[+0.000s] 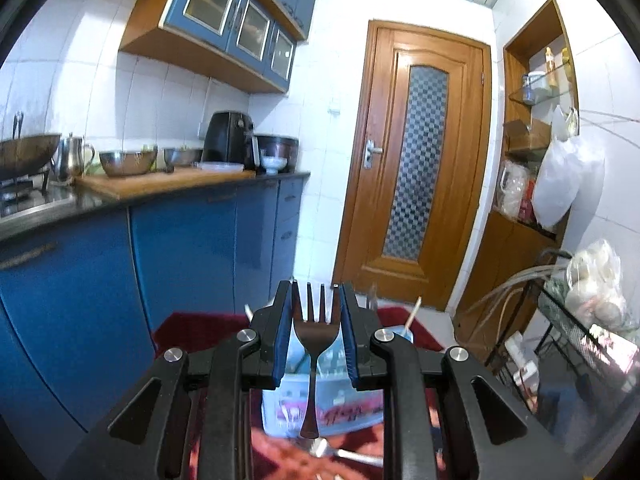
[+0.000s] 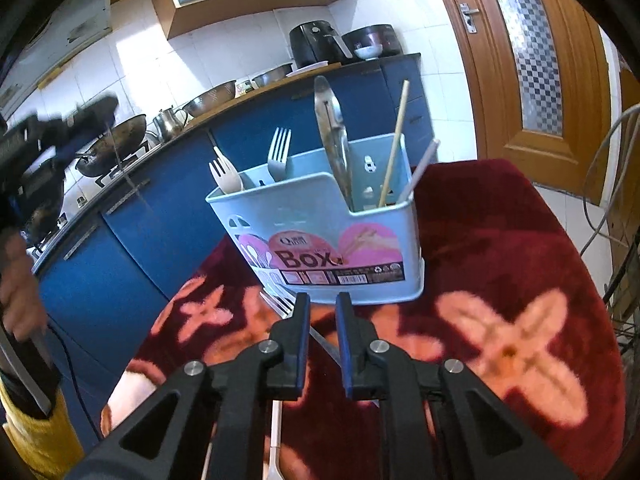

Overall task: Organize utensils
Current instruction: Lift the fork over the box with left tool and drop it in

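Steel fork point(image 1: 310, 344): clamped upright in the left gripper point(image 1: 316, 312), above the blue box point(image 2: 320, 232).
Done: several utensils stand inside.
Left: right gripper point(image 2: 322, 304), jaws slightly apart, empty, hovers over a fork point(image 2: 320, 340) on the red cloth point(image 2: 500, 260).

A dark fork point(image 1: 310, 344) hangs tines-up above the pale-blue box point(image 2: 320, 236), which holds upright forks point(image 2: 279, 154), chopsticks point(image 2: 394, 144).

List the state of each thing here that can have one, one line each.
left hand-held gripper: shut on a dark fork, tines up
right hand-held gripper: open, empty
utensil box: upright on the red cloth, holding utensils
steel fork: standing in the box
door: closed
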`<state>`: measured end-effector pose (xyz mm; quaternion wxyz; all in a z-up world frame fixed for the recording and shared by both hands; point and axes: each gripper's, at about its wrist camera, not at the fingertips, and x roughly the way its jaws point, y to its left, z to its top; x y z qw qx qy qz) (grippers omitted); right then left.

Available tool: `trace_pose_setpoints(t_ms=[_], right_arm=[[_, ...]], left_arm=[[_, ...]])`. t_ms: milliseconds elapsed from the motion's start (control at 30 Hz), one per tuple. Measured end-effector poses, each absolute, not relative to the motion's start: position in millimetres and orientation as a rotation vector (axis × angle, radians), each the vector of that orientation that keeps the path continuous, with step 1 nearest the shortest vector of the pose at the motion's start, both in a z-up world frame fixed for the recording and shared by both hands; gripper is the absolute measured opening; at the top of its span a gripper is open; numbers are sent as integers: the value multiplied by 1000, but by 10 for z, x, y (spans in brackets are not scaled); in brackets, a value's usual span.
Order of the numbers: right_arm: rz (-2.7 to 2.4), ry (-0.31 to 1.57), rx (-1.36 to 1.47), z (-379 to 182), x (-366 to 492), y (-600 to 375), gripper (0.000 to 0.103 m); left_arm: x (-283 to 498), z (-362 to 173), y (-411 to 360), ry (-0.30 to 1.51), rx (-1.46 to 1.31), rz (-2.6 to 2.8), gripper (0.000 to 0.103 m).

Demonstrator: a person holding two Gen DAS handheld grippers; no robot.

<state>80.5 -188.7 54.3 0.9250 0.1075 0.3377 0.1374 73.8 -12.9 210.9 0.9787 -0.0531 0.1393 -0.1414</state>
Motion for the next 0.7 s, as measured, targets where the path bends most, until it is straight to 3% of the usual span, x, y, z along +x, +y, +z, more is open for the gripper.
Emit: trace_pose_setpoints(t_ms=[333,700], right_arm=[[275,697,239,475,796,-1967,17],[259,704,247,415,818,-2044,17]], left_arm=[[1152,2449,-265,198,-73,-228,23],[1695,1963,-286,291,-110,-194,23]])
